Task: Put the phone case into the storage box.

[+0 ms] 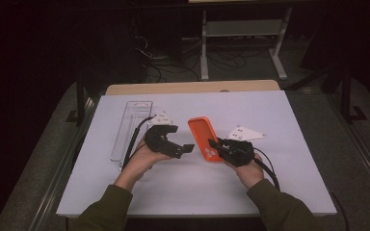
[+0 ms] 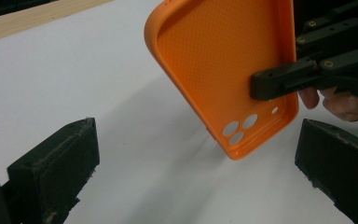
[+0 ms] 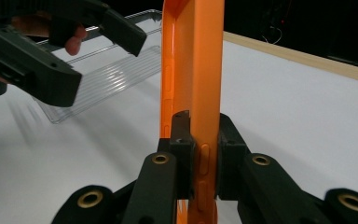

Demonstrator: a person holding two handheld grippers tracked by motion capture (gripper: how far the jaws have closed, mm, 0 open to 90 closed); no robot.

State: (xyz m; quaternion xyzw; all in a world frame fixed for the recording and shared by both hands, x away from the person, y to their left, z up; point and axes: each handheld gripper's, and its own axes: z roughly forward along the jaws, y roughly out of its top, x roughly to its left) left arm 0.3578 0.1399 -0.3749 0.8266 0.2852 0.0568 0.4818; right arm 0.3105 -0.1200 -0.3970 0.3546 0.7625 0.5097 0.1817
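Your right tongs are clamped on one side wall of the orange phone case, near its camera-hole end, holding it tilted up off the white table. Your left tongs gape wide and empty, just beside the case's lower corner. That grip is narrow and on soft rubber: if you push in with the left too quickly, the case may twist or slip out. Behind your left hand lies a clear plastic tray, which a careless swing could knock.
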